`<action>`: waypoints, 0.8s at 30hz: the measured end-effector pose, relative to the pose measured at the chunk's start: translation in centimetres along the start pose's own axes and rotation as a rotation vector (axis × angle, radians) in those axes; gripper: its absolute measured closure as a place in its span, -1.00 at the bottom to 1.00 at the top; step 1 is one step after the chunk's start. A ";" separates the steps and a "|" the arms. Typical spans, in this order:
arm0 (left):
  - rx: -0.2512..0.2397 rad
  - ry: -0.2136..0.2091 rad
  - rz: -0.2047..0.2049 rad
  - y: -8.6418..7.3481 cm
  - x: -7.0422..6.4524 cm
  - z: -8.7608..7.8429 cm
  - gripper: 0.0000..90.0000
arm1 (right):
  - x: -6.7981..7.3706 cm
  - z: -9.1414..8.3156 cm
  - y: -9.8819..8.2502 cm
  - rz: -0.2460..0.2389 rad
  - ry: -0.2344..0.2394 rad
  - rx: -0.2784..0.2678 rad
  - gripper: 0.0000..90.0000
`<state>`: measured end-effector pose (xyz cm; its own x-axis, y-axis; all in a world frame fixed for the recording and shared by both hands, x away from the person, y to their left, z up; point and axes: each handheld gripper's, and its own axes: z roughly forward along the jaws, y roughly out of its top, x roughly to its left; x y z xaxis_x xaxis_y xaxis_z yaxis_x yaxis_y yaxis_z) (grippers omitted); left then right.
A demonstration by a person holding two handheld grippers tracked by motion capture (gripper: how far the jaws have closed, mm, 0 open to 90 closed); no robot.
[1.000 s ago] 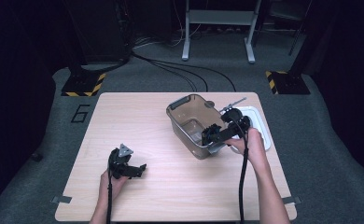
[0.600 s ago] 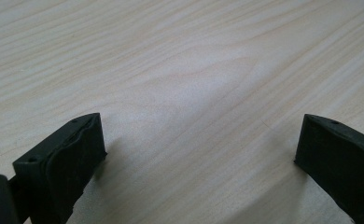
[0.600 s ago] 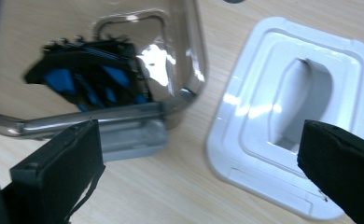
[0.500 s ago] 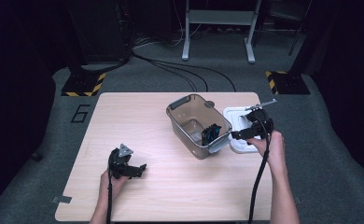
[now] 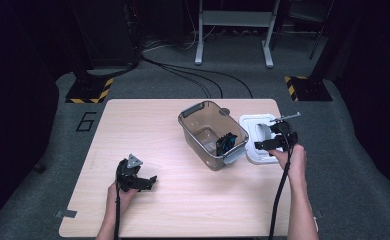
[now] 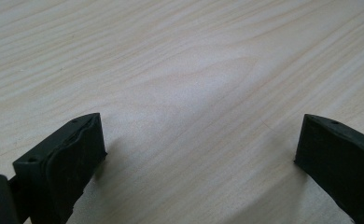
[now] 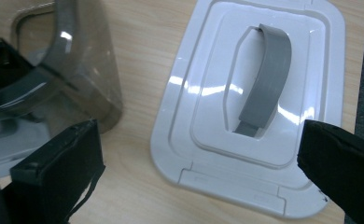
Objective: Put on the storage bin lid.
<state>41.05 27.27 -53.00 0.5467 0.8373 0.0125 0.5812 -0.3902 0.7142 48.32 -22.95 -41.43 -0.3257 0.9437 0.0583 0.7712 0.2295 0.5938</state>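
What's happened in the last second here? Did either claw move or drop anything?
The right claw drew back out of the smoky plastic tub and swung to the person's right; it now hangs open over the white lid with the grey handle, holding nothing. A black item lies in the tub. The left claw stayed open, resting on the wooden table. The tub and the lid stayed where they were.

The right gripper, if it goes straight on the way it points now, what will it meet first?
Most likely the white lid lying flat on the table. The right gripper hangs open above it, jaws on either side of its grey handle. The clear container stands off to the side. Depth is hard to judge.
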 end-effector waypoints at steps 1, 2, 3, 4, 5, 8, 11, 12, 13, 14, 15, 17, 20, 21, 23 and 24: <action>0.000 -0.001 0.000 0.0 0.0 0.0 -0.97 | -0.2 0.3 0.0 0.007 -0.007 -0.006 -1.00; 0.000 0.000 0.000 0.0 0.0 0.0 -0.97 | -0.3 0.5 -0.1 0.012 -0.008 -0.009 -1.00; 0.000 0.000 -0.001 0.0 0.0 0.0 -0.97 | -0.5 0.9 -0.1 0.020 -0.010 -0.011 -1.00; 0.000 -0.001 0.000 0.0 0.0 0.0 -0.97 | -0.8 1.3 -0.1 0.034 -0.005 -0.016 -1.00; 0.000 -0.001 0.001 0.0 0.0 0.0 -0.97 | -0.8 1.6 -0.1 0.042 -0.001 -0.009 -1.00; -0.001 0.000 -0.001 0.0 0.0 0.0 -0.97 | -1.3 2.8 0.0 0.053 -0.008 -0.002 -1.00; 0.000 -0.001 0.000 0.0 0.0 0.0 -0.97 | -1.7 3.8 0.1 0.068 -0.028 -0.004 -1.00; -0.001 -0.001 0.000 0.0 0.0 0.0 -0.97 | -1.8 4.1 0.2 0.076 -0.042 -0.007 -1.00; -0.001 -0.001 0.000 0.0 0.0 0.0 -0.97 | -2.0 4.4 0.2 0.080 -0.053 -0.009 -0.98; 0.000 -0.001 0.000 0.0 0.0 0.0 -0.97 | -2.3 4.8 0.1 0.084 -0.061 -0.017 -0.90; 0.000 -0.001 0.001 0.0 0.0 0.0 -0.97 | -2.5 5.0 0.1 0.098 -0.067 -0.029 -0.77; -0.001 -0.001 0.000 0.0 0.0 0.0 -0.97 | -3.2 5.8 -0.1 0.121 -0.080 -0.063 -0.52; -0.001 -0.002 -0.001 0.0 0.0 0.0 -0.97 | -4.1 6.8 -0.5 0.176 -0.084 -0.098 -0.23; -0.001 -0.002 -0.001 0.0 0.0 0.0 -0.97 | -4.3 7.1 -0.7 0.177 -0.089 -0.107 -0.13; -0.010 0.001 -0.005 0.0 0.0 0.1 -0.97 | -4.7 7.6 -0.7 0.189 -0.093 -0.127 -0.09; -0.008 0.001 -0.005 0.0 0.0 0.1 -0.97 | -4.7 7.8 -0.7 0.183 -0.101 -0.133 -0.01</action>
<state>41.08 27.22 -53.07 0.5437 0.8393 0.0096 0.5786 -0.3830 0.7201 53.58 -25.68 -48.39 -0.1255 0.9872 0.0984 0.7316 0.0251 0.6813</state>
